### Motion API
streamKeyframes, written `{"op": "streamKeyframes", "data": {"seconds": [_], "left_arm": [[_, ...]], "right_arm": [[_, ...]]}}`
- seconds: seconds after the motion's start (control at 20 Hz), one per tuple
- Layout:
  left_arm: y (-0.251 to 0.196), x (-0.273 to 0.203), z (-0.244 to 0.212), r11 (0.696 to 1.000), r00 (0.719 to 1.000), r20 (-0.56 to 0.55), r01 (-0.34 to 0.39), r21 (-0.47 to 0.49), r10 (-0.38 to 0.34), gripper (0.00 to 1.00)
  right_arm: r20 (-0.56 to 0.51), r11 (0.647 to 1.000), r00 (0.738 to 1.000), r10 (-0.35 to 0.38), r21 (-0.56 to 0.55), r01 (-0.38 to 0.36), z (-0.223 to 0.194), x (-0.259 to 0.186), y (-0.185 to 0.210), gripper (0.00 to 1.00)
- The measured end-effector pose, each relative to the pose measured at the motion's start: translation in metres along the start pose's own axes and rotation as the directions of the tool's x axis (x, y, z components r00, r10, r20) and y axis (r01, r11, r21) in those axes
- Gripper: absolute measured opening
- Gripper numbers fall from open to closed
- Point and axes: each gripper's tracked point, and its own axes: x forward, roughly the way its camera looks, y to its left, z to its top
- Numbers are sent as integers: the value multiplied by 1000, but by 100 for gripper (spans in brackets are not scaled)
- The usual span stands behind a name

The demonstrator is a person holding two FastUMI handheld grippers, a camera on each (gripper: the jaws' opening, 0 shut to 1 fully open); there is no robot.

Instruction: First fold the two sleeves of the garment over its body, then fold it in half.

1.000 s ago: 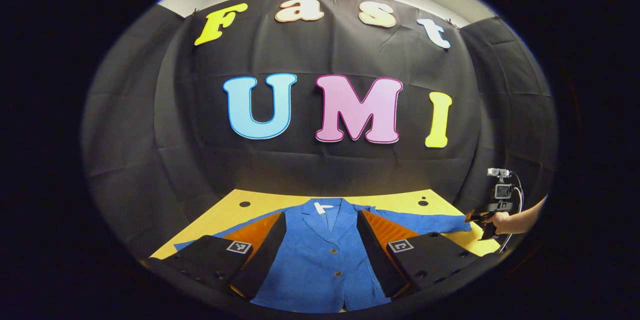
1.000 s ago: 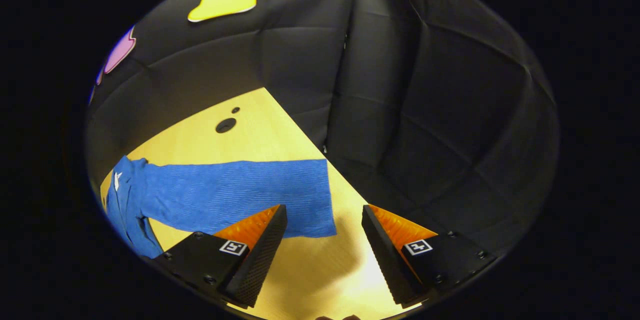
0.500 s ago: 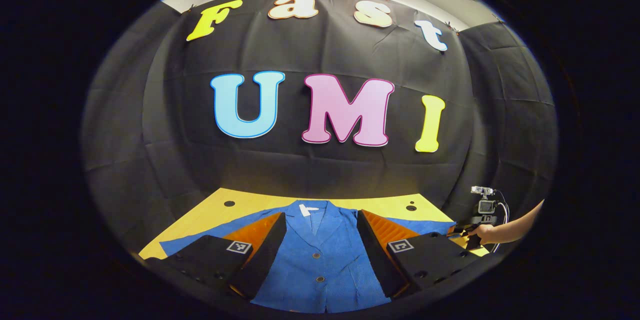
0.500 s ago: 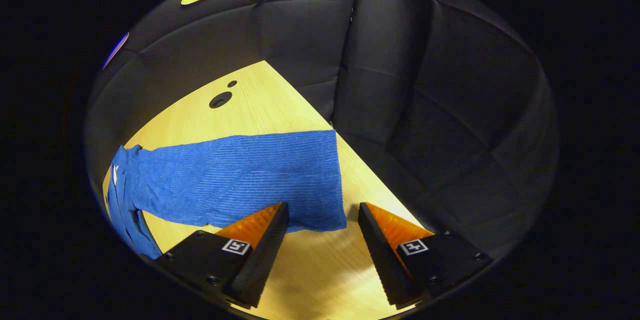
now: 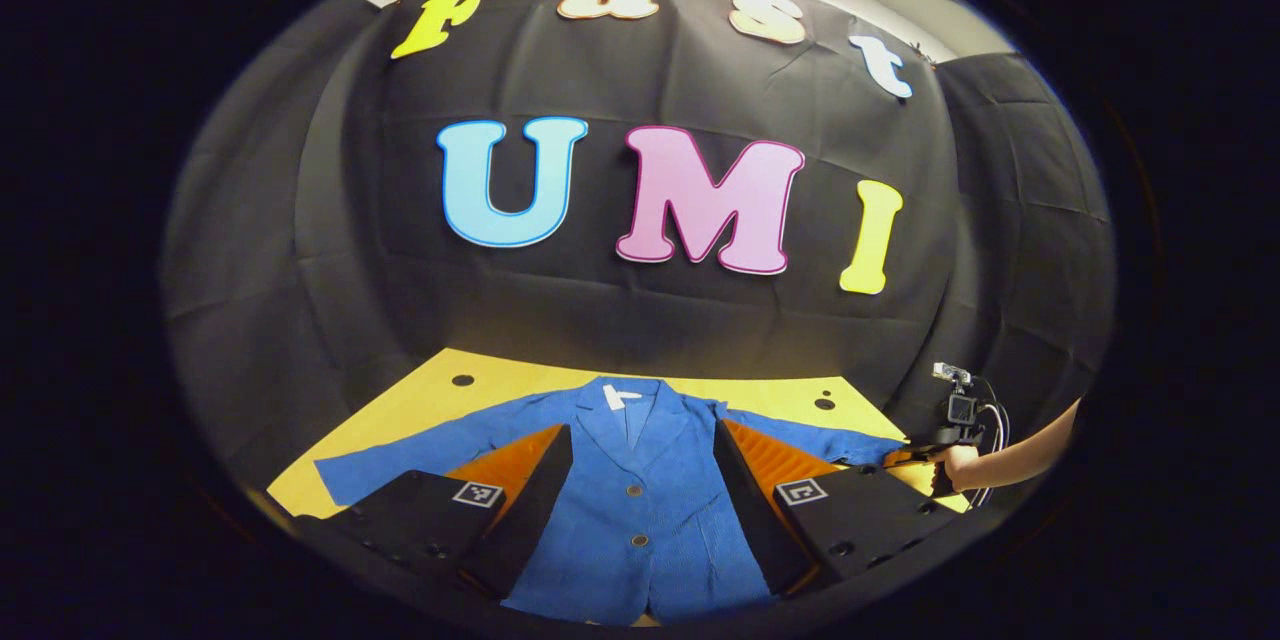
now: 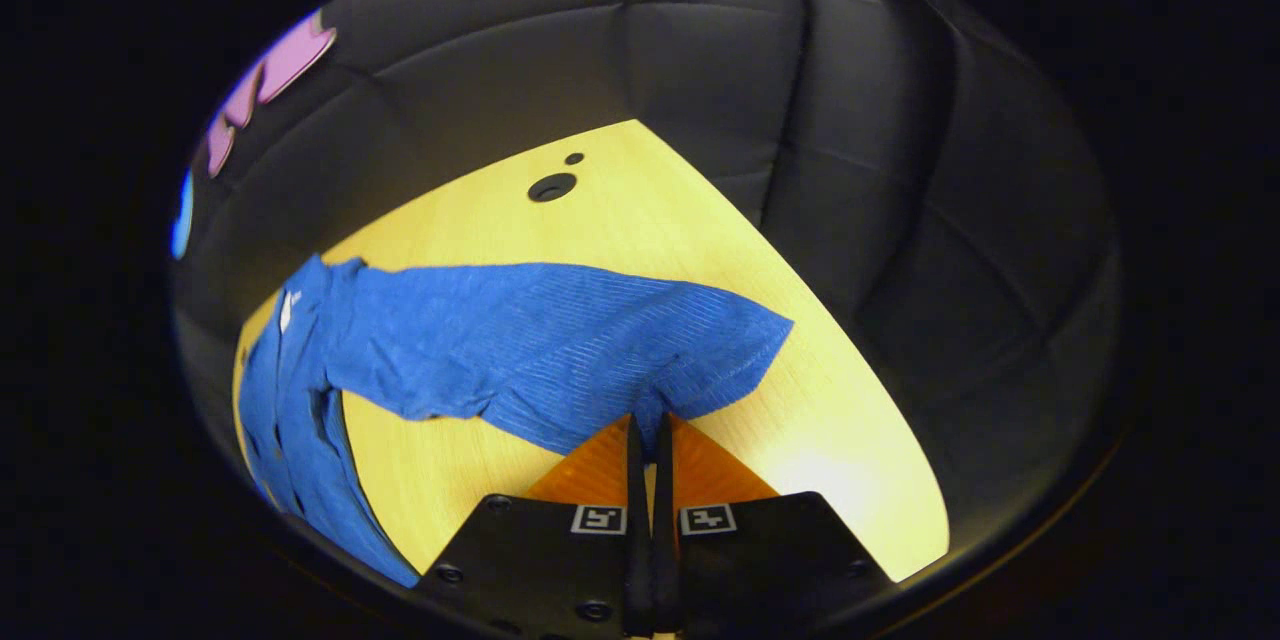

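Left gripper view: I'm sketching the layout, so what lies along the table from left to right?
Jacket's outstretched sleeve → collar with white tag → other sleeve → the other hand-held gripper, pinching that cuff → person's hand.

Blue ribbed jacket [image 5: 640, 510] with a white neck label [image 5: 613, 397] and dark buttons [image 5: 634, 491], lower centre; yellow wood-grain table [image 6: 640, 220] with black holes [image 6: 551, 187].

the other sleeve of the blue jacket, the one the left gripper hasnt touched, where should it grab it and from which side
Grip the free sleeve at its cuff end, coming in from the outer side of the table. It lies flat and stretched away from the jacket, so the cuff edge is the easiest part to pinch and carry over the body. The left gripper hovers open over the jacket front.
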Motion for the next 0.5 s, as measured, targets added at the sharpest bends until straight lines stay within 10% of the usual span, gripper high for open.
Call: {"op": "streamKeyframes", "data": {"seconds": [0.5], "left_arm": [[56, -32, -17, 988, 990, -27, -139, -70, 138, 81]], "right_arm": [[141, 915, 914, 381, 82, -394, 92, -65, 240, 4]]}}
